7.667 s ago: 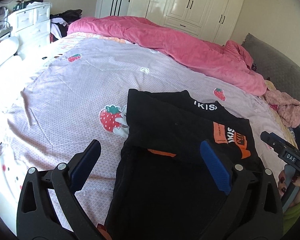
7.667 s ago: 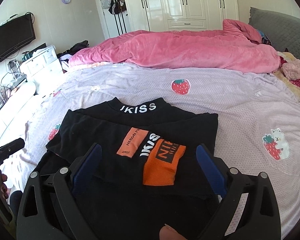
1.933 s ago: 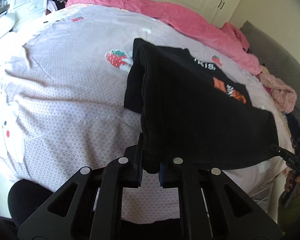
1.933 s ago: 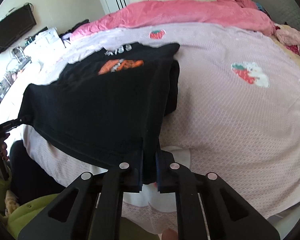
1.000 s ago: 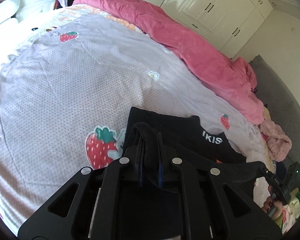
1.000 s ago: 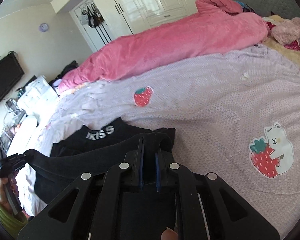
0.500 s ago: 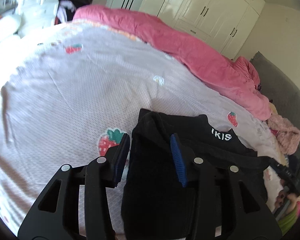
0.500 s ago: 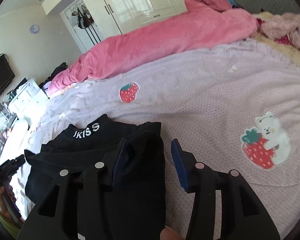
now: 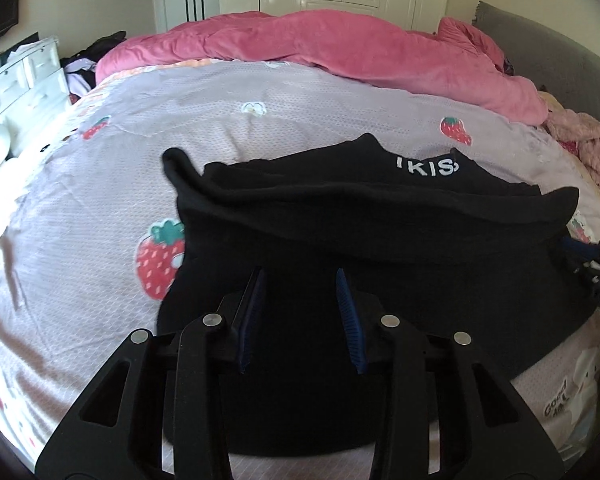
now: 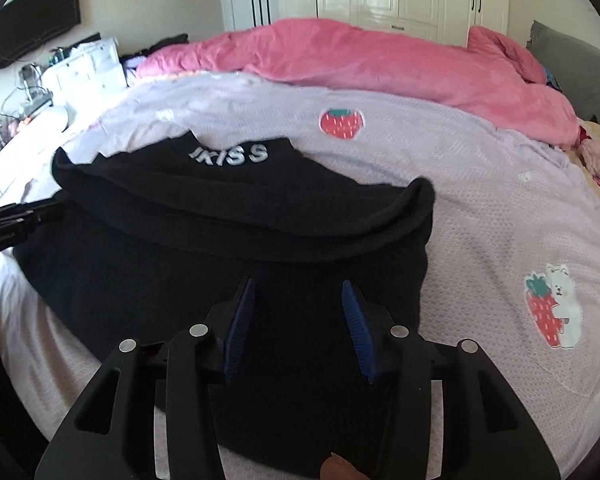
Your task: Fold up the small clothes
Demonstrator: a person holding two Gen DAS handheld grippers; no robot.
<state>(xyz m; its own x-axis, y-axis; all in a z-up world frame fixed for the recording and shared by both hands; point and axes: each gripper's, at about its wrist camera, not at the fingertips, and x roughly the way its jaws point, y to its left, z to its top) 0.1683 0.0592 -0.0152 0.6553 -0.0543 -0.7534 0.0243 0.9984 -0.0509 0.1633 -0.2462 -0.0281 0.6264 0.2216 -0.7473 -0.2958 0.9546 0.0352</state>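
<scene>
A black garment with white lettering on its collar lies folded on the lilac strawberry-print bedsheet, its lower half doubled up over the front. My left gripper hovers over the garment's near left part. Its jaws are closing, the blue pads apart and no cloth pinched between them. My right gripper hangs open above the garment near its right edge, gripping nothing. Each gripper also shows at the other view's edge: the right one, the left one.
A pink duvet is bunched along the far side of the bed. Pink clothes lie at the right by a grey headboard. White drawers stand at the left and white wardrobes behind. A thumb tip shows at the bottom.
Both grippers let go of the garment's hem after carrying it up over the front. They opened and drew back toward me. The fold now rests on the bed.
</scene>
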